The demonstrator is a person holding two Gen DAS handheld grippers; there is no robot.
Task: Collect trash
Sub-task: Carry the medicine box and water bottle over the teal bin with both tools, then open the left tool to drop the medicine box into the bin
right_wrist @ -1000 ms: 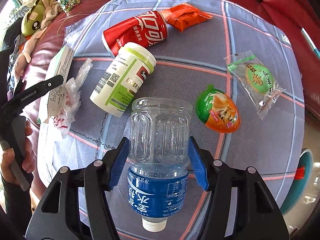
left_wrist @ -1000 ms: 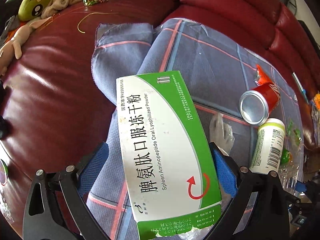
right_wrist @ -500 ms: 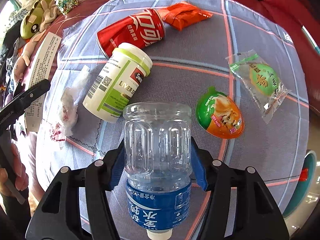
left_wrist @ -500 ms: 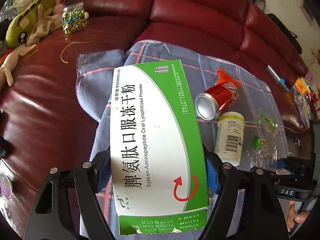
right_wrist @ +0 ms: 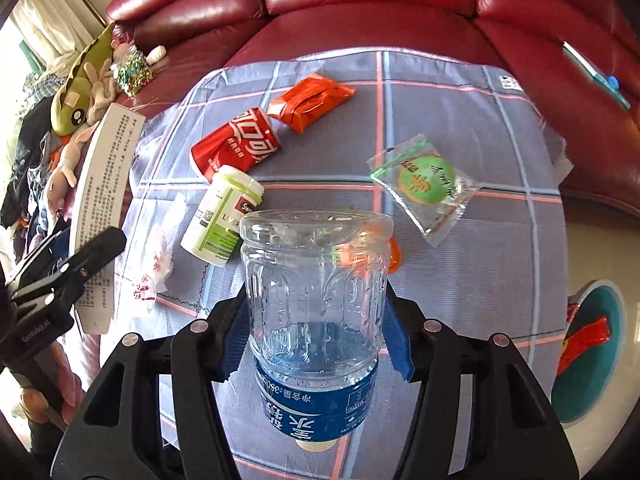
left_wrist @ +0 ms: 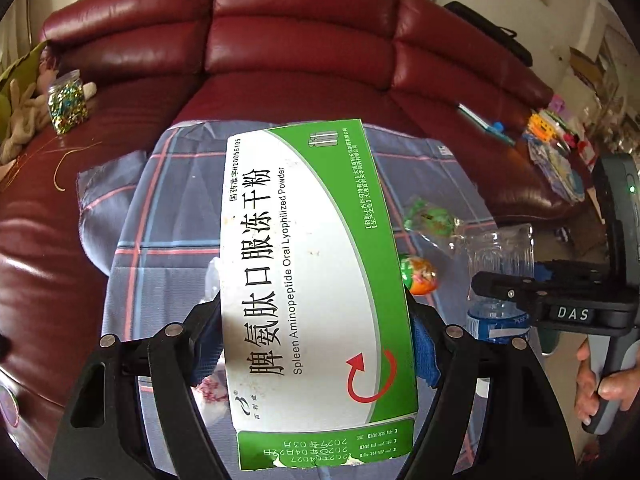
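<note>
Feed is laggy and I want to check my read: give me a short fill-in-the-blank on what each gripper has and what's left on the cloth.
1. The left gripper is shut on a green and white ____.
2. The right gripper is shut on a clear ____ with a blue label.
3. The red can lies beside an ____ wrapper on the cloth.

Missing words: box; bottle; orange

A checked cloth (right_wrist: 460, 128) is lying over the seat of a sofa (right_wrist: 360, 4). On it, a foil packet (right_wrist: 310, 100) is sitting behind a soda can (right_wrist: 236, 146), which is touching a supplement bottle (right_wrist: 222, 216) in front. A sealed snack pouch (right_wrist: 426, 184) is lying well right of them; a crumpled wrapper (right_wrist: 158, 260) is lying left.
</note>
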